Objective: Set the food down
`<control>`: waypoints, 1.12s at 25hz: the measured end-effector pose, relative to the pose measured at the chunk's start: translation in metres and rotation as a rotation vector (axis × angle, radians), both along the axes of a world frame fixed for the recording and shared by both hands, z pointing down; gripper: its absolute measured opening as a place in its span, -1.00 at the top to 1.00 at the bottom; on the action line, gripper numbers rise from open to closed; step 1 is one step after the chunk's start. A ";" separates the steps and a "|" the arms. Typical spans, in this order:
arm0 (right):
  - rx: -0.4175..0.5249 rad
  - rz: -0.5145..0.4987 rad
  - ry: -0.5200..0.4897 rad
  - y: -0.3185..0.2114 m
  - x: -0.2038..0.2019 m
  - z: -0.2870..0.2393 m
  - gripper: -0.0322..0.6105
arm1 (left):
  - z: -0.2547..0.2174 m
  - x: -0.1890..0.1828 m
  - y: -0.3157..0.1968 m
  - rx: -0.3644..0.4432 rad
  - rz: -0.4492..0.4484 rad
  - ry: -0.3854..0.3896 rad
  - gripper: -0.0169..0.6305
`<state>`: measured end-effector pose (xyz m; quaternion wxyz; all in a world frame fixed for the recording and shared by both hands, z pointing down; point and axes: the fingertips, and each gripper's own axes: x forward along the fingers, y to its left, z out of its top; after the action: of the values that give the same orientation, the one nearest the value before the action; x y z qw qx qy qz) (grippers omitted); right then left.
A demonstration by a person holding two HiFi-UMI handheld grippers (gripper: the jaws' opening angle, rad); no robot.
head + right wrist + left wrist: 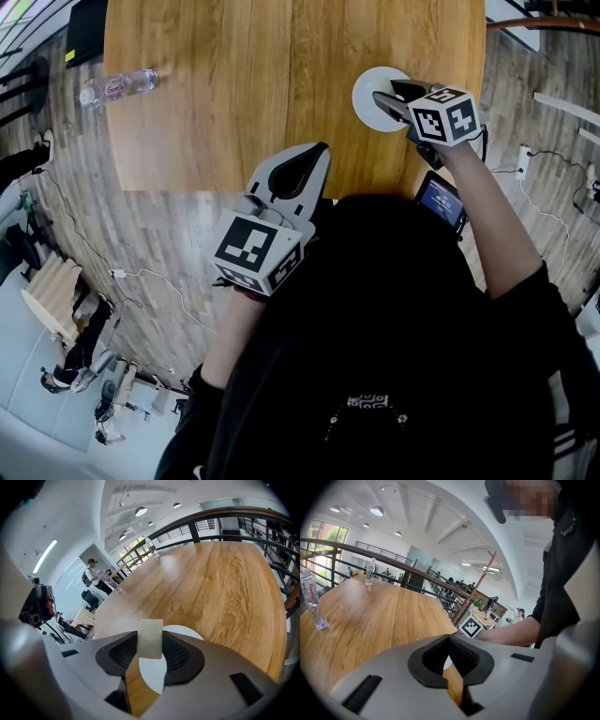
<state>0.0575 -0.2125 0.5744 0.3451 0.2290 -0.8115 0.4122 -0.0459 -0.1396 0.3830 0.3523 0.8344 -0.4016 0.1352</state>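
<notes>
A pale cream block of food (150, 638) sits clamped between the pads of my right gripper (150, 645). That gripper (380, 97) hovers over a small white plate (367, 114) near the table's right front; the plate (182, 632) shows just under the block. I cannot tell whether the block touches the plate. My left gripper (317, 155) hangs at the table's front edge, left of the plate. Its jaws (449, 644) stand together with nothing between them, only a thin slit of table showing.
A water bottle (117, 87) lies at the table's far left, seen also upright-looking as bottle (310, 599). A device with a blue screen (441, 200) is below the right forearm. A metal railing (393, 564) runs along the far table edge. Cables trail on the floor (141, 277).
</notes>
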 end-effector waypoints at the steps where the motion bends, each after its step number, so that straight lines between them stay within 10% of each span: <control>1: -0.003 -0.003 0.011 0.001 0.001 0.004 0.36 | 0.001 0.000 0.000 -0.001 0.000 0.001 0.95; 28: -0.047 -0.018 0.207 0.012 0.021 0.057 0.36 | 0.004 0.002 0.007 -0.015 -0.016 0.010 0.95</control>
<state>0.0784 -0.2001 0.6311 0.4361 0.2547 -0.7637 0.4022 -0.0440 -0.1323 0.3873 0.3615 0.8294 -0.4053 0.1312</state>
